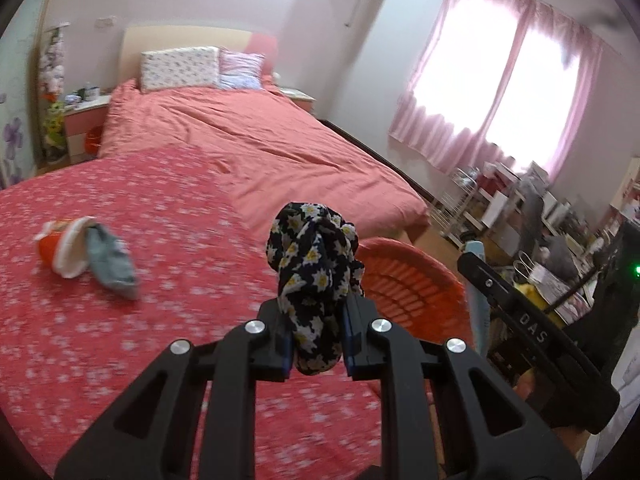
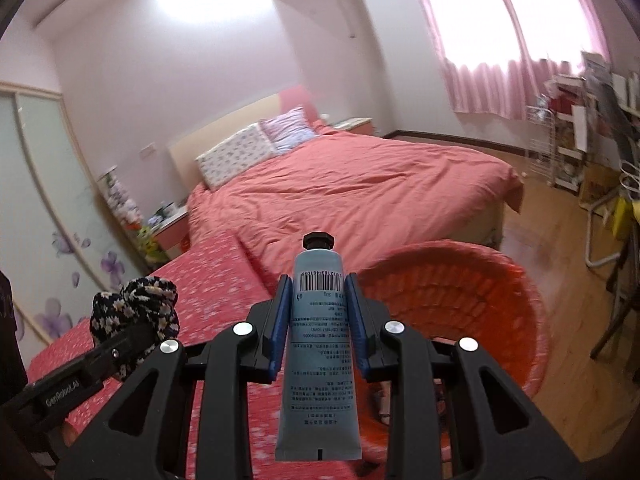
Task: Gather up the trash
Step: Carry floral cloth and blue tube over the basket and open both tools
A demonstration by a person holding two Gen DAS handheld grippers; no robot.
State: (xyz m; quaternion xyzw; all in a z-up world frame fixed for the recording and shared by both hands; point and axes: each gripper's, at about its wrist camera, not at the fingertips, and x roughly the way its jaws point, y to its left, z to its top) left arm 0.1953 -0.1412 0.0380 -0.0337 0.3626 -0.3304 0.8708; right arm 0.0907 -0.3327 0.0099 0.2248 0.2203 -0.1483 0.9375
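My left gripper (image 1: 316, 312) is shut on a bunched dark cloth with white daisies (image 1: 314, 264), held above a red flower-print surface (image 1: 160, 340). My right gripper (image 2: 318, 300) is shut on a blue-grey tube with a black cap (image 2: 318, 344), cap pointing away. An orange woven basket (image 2: 460, 300) stands just right of and beyond both grippers; its rim (image 1: 408, 280) shows behind the cloth in the left wrist view. Each gripper shows in the other's view: the right one with the tube (image 1: 476, 276), the left one with the floral cloth (image 2: 136, 312). An orange-and-white cup (image 1: 60, 248) and a grey cloth (image 1: 110, 260) lie at left.
A bed with a coral duvet (image 1: 260, 140) and pillows (image 1: 180, 68) lies beyond the surface. A bedside table (image 1: 86, 120) stands at far left. Pink curtains (image 1: 500, 92) cover the window. Wire racks and cluttered shelves (image 2: 568, 148) line the right wall above the wooden floor (image 2: 568, 280).
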